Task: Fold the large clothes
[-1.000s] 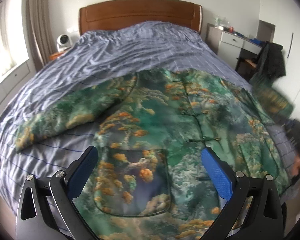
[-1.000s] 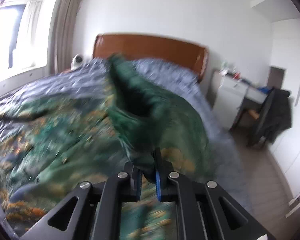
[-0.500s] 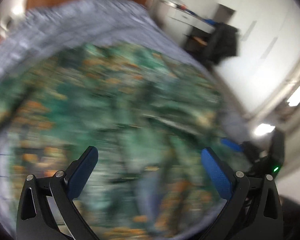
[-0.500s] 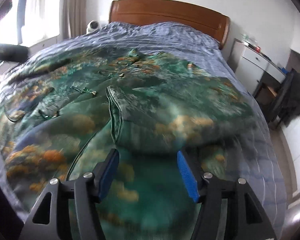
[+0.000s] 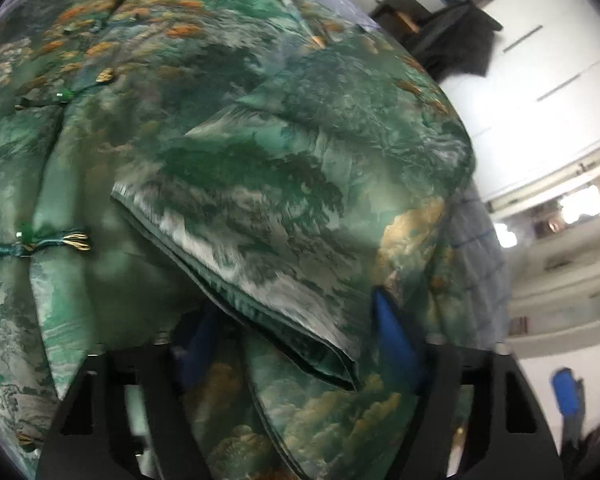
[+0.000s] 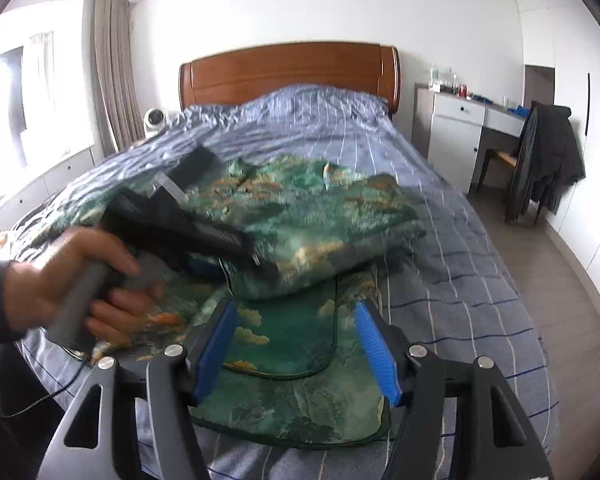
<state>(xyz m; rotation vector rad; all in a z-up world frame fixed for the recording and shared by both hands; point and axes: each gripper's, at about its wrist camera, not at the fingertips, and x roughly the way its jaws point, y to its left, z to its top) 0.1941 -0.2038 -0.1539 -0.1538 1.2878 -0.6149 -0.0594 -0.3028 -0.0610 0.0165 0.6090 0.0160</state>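
Note:
A large green jacket (image 6: 300,400) with orange and gold pattern lies spread on the bed (image 6: 480,260). Its right sleeve (image 5: 284,208) is folded in across the front, cuff toward me. My left gripper (image 5: 292,344) is open, its blue fingers either side of the sleeve cuff, close over the fabric. In the right wrist view the left gripper (image 6: 188,216), held by a hand, reaches over the sleeve. My right gripper (image 6: 296,352) is open and empty above the jacket's hem.
The bed has a blue striped cover and a wooden headboard (image 6: 288,72). A white dresser (image 6: 456,128) and a chair with a dark coat (image 6: 548,160) stand to the right. A small fan (image 6: 154,120) sits at the left of the bed.
My right gripper let go of the sleeve after laying it across the jacket, then drew back to the hem. My left gripper swung right and down onto the folded sleeve.

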